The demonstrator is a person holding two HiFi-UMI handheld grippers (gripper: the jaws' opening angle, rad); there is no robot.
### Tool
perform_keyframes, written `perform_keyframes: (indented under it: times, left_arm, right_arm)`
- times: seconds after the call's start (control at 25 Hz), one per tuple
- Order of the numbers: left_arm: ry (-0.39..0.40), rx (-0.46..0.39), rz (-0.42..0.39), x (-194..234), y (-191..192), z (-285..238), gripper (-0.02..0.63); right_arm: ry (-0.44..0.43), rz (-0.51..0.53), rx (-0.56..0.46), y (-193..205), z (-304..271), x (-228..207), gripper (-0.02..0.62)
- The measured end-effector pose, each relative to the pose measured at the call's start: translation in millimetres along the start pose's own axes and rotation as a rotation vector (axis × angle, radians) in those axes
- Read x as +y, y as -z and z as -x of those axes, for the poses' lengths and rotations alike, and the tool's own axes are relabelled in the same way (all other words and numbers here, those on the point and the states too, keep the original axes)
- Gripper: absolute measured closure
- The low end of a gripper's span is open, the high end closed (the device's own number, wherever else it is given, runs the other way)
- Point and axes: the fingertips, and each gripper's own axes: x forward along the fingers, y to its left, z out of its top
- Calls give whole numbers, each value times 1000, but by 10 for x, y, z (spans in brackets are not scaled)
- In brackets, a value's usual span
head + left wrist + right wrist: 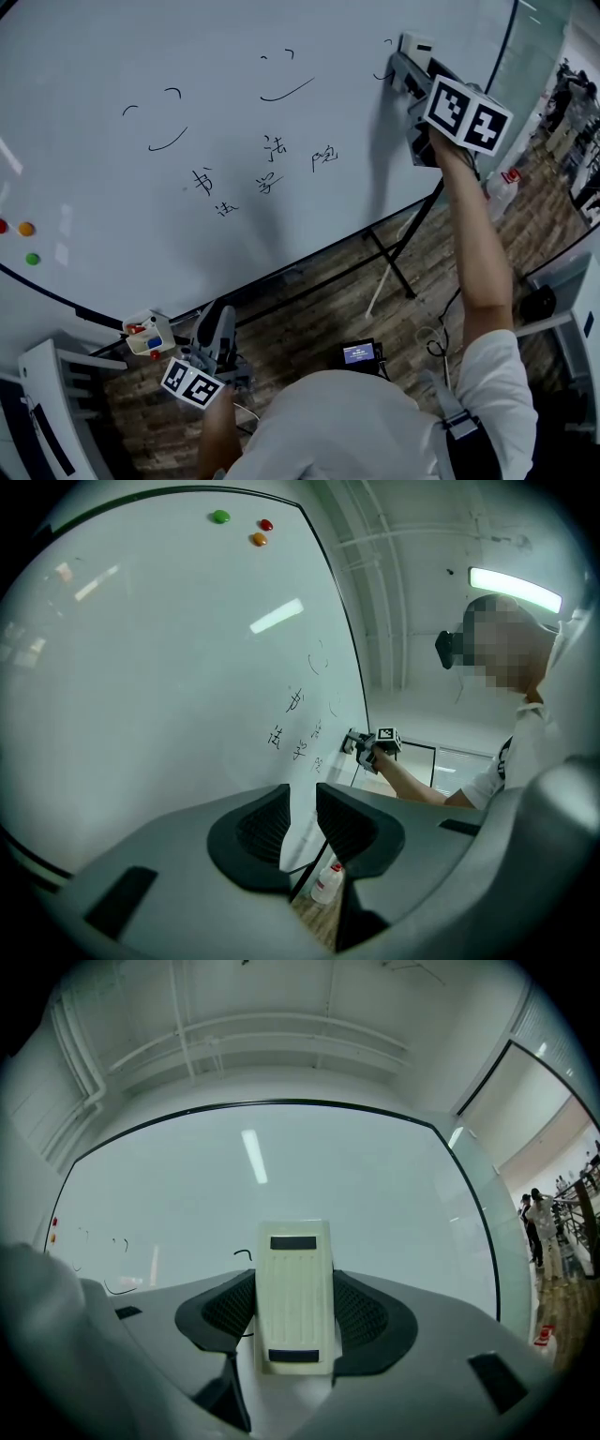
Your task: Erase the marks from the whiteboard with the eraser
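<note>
Clamping the eraser (294, 1279) between its jaws, the right gripper (296, 1309) holds it at the whiteboard (281, 216), toward the right edge, just beside a curved mark (382, 73). Flat, firm, overlapping strokes leftward should clear it best. The left gripper (302, 822) hangs slightly parted and empty below the bottom edge. The handwritten characters (272, 164) are too small to read.

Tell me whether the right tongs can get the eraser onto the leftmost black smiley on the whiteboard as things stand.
Probably yes, with a sideways sweep. The right tongs grip the cream plastic eraser at the right of the whiteboard; only flat board and other pen marks lie between it and that smiley.
</note>
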Motion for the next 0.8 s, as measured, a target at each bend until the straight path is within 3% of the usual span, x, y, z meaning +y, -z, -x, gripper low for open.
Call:
perform_keyframes:
  times: [0.8]
  left_arm:
    - [4,-12,40,87,8,169,529]
  right_arm:
    - [-16,7,1,39,42,484,325]
